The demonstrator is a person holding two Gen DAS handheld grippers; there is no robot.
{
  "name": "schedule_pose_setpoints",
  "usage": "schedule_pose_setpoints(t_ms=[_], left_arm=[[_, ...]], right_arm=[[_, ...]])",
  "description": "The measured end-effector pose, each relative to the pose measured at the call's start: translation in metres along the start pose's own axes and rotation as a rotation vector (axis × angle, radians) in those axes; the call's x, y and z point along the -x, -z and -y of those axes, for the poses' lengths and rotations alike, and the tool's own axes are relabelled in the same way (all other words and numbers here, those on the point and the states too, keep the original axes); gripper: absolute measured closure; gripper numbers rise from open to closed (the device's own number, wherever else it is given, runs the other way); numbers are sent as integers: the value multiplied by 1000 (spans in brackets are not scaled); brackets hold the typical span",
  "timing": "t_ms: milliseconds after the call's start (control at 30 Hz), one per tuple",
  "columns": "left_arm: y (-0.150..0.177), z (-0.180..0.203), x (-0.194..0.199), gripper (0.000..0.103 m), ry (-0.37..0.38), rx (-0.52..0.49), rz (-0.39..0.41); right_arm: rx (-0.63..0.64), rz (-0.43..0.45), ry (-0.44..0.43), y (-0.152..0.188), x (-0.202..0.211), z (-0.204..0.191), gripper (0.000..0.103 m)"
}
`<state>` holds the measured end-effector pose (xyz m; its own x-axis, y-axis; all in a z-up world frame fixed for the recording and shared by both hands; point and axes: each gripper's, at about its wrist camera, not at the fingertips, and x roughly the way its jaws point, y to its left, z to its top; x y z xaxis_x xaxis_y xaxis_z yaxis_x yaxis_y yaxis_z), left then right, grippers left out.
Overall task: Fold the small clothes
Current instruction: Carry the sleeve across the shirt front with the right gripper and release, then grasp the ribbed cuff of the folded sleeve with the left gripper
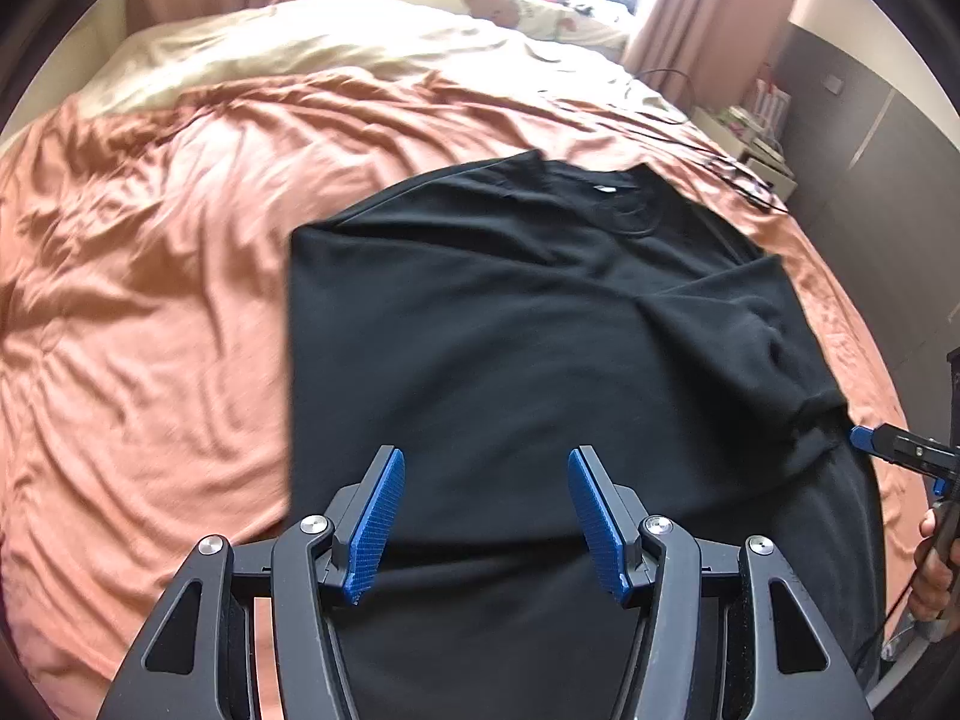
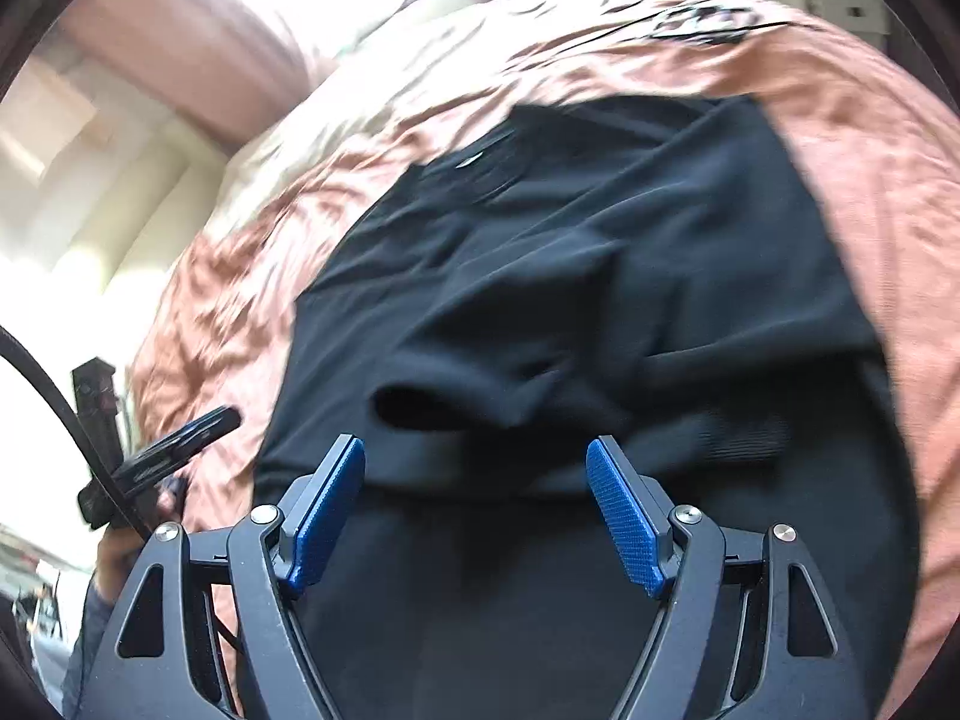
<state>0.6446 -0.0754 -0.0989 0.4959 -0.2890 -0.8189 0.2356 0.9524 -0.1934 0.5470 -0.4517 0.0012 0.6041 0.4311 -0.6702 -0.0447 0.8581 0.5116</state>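
Lying spread on the rumpled orange bedsheet (image 1: 150, 312): a black shirt (image 1: 510, 324), collar and small white label (image 1: 603, 189) toward the far end, left edge folded straight, one sleeve (image 1: 756, 300) doubled over the body on the right.

Hovering above the near hem: the left gripper (image 1: 486, 516), blue pads (image 1: 375, 522) standing apart, nothing between them, not touching cloth.

Reaching in at the right edge of the left wrist view: the right gripper (image 1: 864, 438), tip at the bunched sleeve cuff, a hand (image 1: 936, 570) behind it on the handle.

Showing in its own view: the right gripper (image 2: 477, 510) spread wide over black fabric (image 2: 600, 276), empty; possibly brushing the cloth, though too blurred to judge.

Lying farther up the bed: a cream duvet (image 1: 288, 48) and pillows.
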Motion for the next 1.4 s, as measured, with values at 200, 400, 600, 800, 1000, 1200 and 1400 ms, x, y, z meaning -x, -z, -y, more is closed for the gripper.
schedule_pose_setpoints(t_ms=[200, 400, 600, 800, 1000, 1200, 1400], left_arm=[[-23, 63, -3, 44, 35, -87, 20], [-45, 126, -16, 44, 101, -125, 22], [-57, 200, -48, 44, 131, -232, -26], [-54, 253, -92, 44, 139, -299, -88], [-43, 286, -139, 44, 89, -342, -159], [-38, 297, -174, 44, 8, -369, -190], [-37, 290, -182, 59, -42, -380, -176]], right_arm=[[-159, 82, 18, -11, 8, 46, 33], [-222, 153, 67, -9, 8, 77, 47], [-237, 186, 120, 20, 8, 96, 54], [-333, 205, 101, 39, 36, 130, 54], [-375, 197, 62, 43, 38, 135, 54], [-367, 197, 93, 40, 42, 141, 54], [-355, 196, 135, 38, 41, 139, 54]])
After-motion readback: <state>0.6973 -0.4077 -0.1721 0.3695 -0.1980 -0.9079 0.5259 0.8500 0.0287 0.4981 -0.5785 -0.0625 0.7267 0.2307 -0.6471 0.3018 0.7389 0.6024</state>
